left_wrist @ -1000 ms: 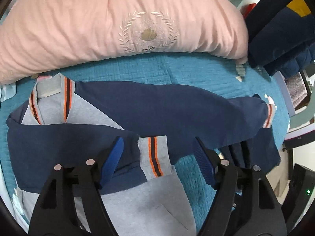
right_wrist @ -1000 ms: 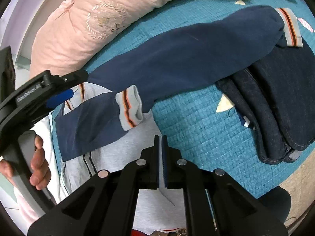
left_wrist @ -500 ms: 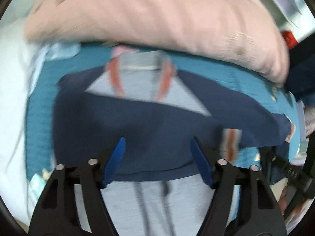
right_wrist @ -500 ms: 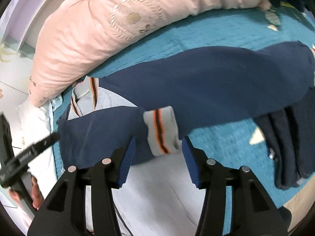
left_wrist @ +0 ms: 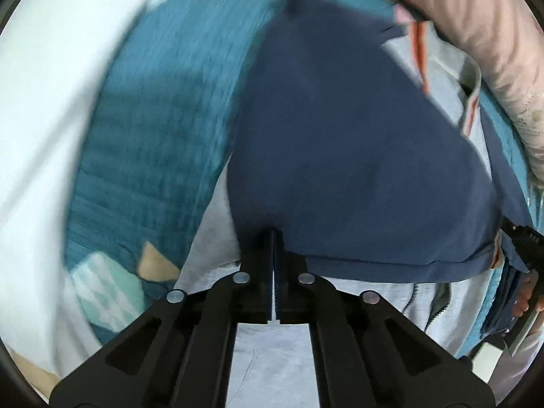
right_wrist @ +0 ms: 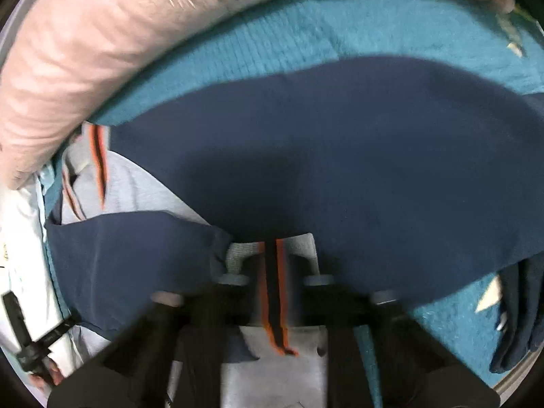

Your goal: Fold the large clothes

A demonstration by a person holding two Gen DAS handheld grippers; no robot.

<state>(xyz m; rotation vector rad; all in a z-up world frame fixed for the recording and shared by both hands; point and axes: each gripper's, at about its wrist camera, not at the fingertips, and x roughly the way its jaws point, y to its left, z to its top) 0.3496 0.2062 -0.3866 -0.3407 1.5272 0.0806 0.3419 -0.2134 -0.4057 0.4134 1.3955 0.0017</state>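
A grey jacket (left_wrist: pixel 272 357) with navy sleeves and orange-black striped trim lies on a teal bedspread (left_wrist: pixel 153 136). One navy sleeve (left_wrist: pixel 340 136) is folded across its chest. My left gripper (left_wrist: pixel 273 238) points straight down and is shut, its tips pinching the lower edge of that sleeve near the shoulder end. My right gripper (right_wrist: pixel 272 268) is shut on the striped grey cuff (right_wrist: pixel 299 248) of the same sleeve, and the cuff drapes over its fingertips. The other navy sleeve (right_wrist: pixel 374 153) stretches out to the right. Both views are blurred.
A long pink pillow (right_wrist: pixel 102 51) lies along the far side of the bed. Folded dark jeans (right_wrist: pixel 520 306) sit at the right edge. White bedding (left_wrist: pixel 40 102) borders the bedspread on the left. The other gripper and a hand (left_wrist: pixel 523 299) show at the frame edge.
Both grippers dropped to the jacket. The left one swung across to the sleeve's shoulder end and closed there. The right one opened over the cuff, then closed on it.
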